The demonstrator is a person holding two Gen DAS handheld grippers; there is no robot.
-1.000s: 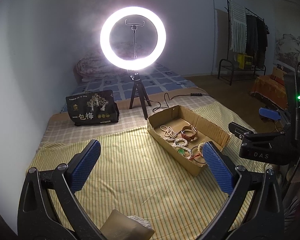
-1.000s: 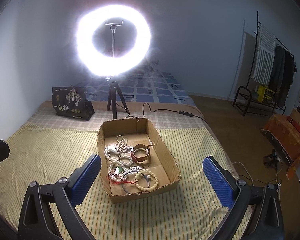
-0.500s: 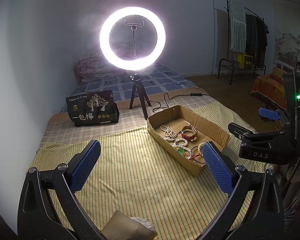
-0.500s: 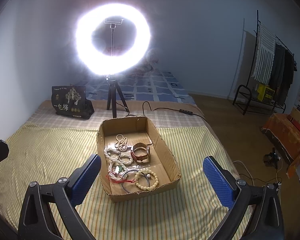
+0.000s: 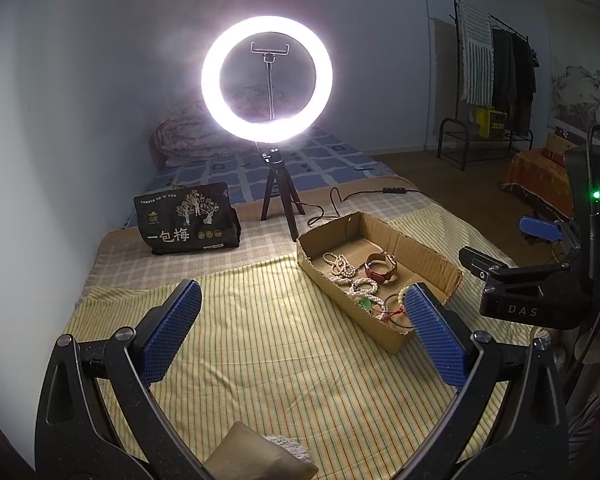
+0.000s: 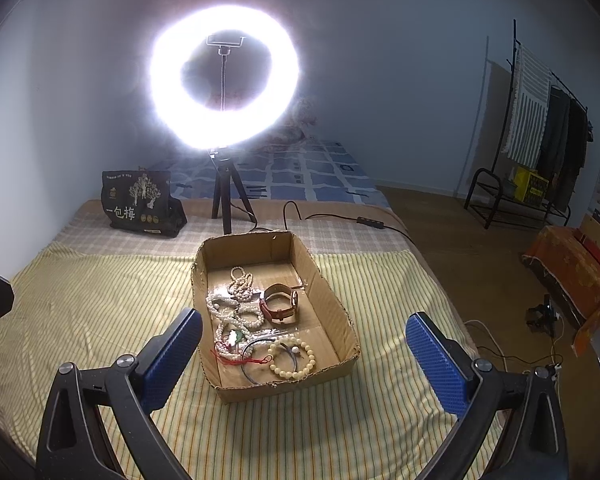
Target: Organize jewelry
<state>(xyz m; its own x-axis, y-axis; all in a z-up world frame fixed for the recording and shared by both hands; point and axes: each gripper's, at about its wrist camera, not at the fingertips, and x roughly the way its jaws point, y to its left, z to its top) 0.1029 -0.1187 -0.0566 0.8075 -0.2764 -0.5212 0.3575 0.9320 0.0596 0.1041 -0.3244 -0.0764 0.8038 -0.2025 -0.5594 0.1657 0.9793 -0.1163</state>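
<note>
A shallow cardboard box [image 6: 332,304] lies on the striped bedspread; it also shows in the left wrist view [image 5: 428,252]. It holds several bead bracelets [image 6: 292,358], white pearl strands [image 6: 236,312], a brown leather watch [image 6: 279,309] and red cord pieces. My right gripper [image 6: 304,354] is open and empty, hovering just before the box's near end. My left gripper [image 5: 300,332] is open and empty, above the bedspread left of the box. The right gripper's body [image 5: 528,288] shows at the right of the left wrist view.
A lit ring light on a tripod [image 5: 267,84] stands behind the box, its cable [image 5: 340,200] trailing right. A black printed bag [image 5: 186,220] sits at the back left. A small cushion [image 5: 256,456] lies under the left gripper. A clothes rack [image 6: 540,140] stands far right.
Both grippers have stayed open and nearly still; the right wrist view has drifted very slightly, and nothing in the box has moved.
</note>
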